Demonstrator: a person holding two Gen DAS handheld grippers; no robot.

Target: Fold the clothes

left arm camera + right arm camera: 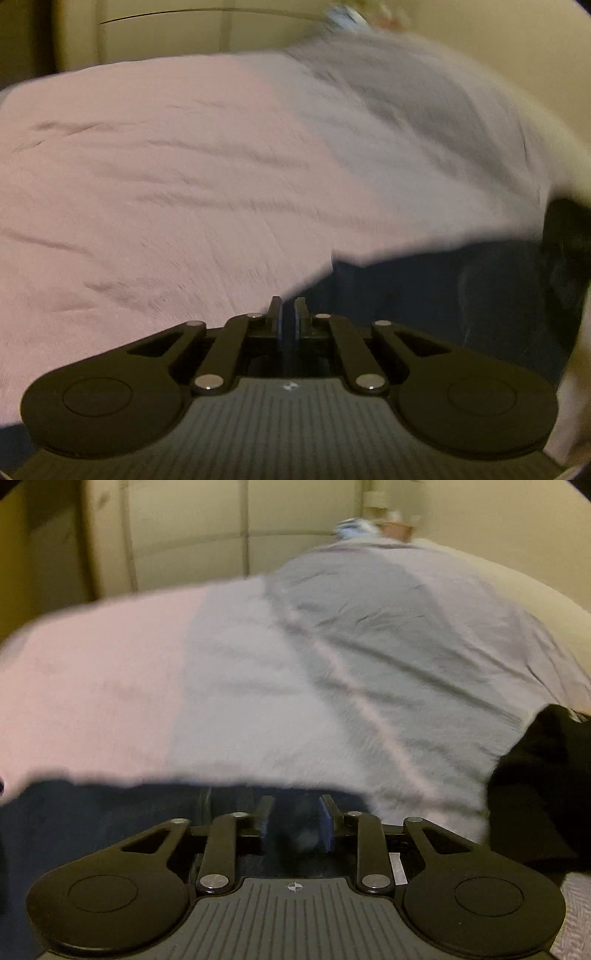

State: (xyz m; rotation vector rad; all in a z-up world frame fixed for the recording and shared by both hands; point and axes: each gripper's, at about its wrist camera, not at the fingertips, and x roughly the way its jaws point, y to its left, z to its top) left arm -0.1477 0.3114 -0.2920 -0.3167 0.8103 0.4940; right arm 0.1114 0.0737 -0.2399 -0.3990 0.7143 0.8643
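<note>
The pale cloth (184, 177) lies spread over dark fabric (424, 295); the left hand-held gripper (289, 317) is pinched nearly closed at its hem, the right hand-held gripper (293, 821) gapes empty, so both should likely grip evenly.

Both grippers, left (289, 308) and right (296, 818), are matte black with silver pivot screws, blue pads and ribbed grey bases.
</note>
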